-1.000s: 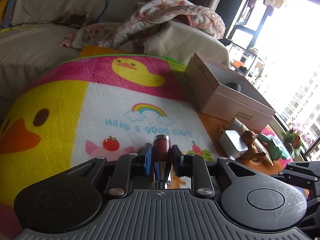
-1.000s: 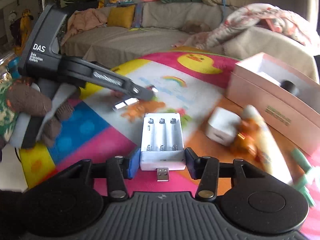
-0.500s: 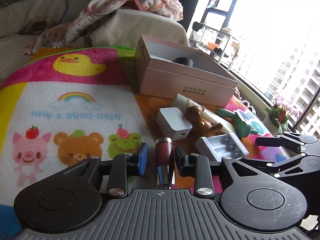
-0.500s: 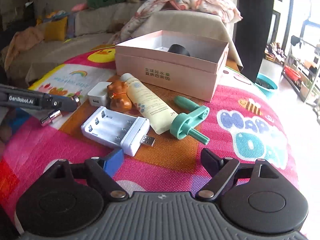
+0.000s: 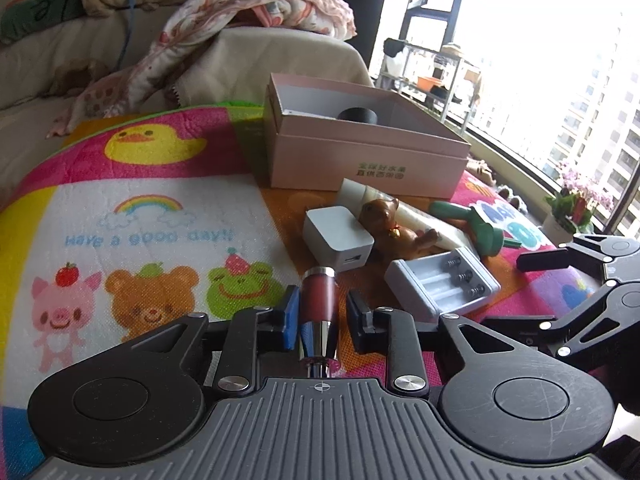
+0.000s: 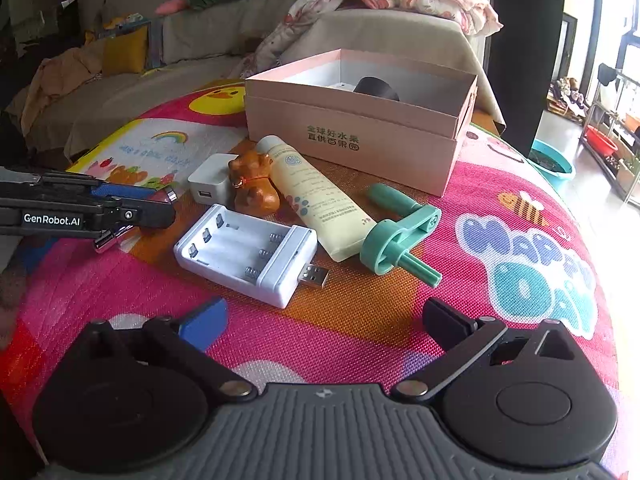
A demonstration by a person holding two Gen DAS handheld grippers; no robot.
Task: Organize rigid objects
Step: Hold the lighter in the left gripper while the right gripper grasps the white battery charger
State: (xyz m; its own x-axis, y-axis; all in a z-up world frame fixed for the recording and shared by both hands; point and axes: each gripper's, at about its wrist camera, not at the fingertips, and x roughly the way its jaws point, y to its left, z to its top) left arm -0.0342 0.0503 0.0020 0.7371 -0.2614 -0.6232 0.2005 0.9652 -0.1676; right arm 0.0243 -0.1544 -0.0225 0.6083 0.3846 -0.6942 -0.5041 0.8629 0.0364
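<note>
Jaws of the left gripper (image 5: 320, 314) have just been closing and sit close on both sides of a small dark red tube with shiny silver ends (image 5: 318, 296). I cannot tell if the pads are squeezing it. The jaws of the right gripper (image 6: 324, 316) have just been opening. They are as wide apart as they go, and only the bright play mat (image 6: 500, 320) shows between them. Just past the right gripper lies a white battery charger (image 6: 244, 254) with three empty slots and a USB plug sticking out. All the loose things lie on the mat in front of the open pink box (image 6: 352, 136). A pale yellow cream tube (image 6: 312, 196) lies with its cap near the box front. A brown toy animal (image 6: 254, 184) rests against that cream tube, on the side away from the box. A white USB plug block (image 6: 210, 182) touches the toy. A green handle with a round end (image 6: 400, 236) lies at the flat end of the cream tube, near the box corner. Inside the box sits a black round thing (image 6: 376, 87).
</note>
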